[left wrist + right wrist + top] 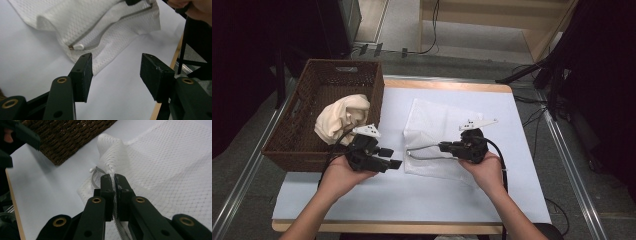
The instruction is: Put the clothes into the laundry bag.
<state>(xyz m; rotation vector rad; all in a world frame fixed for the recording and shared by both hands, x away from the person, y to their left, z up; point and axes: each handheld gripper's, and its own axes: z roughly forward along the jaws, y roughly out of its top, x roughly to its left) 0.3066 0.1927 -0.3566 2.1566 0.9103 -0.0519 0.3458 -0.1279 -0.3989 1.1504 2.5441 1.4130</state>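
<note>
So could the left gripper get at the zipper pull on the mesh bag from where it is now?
Probably yes. The left gripper is open and aimed at the zipper pull, with bare table between them, while the right gripper pinches the mesh laundry bag at its zipper edge.

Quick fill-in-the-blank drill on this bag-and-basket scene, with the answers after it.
1. The right gripper is shut on the white mesh ____.
2. The left gripper has its jaws ____, nothing between them.
3. The cream cloth lies in the wicker ____.
4. The zipper pull lies at the mesh bag's ____ end.

Answers: bag; open; basket; left
</note>
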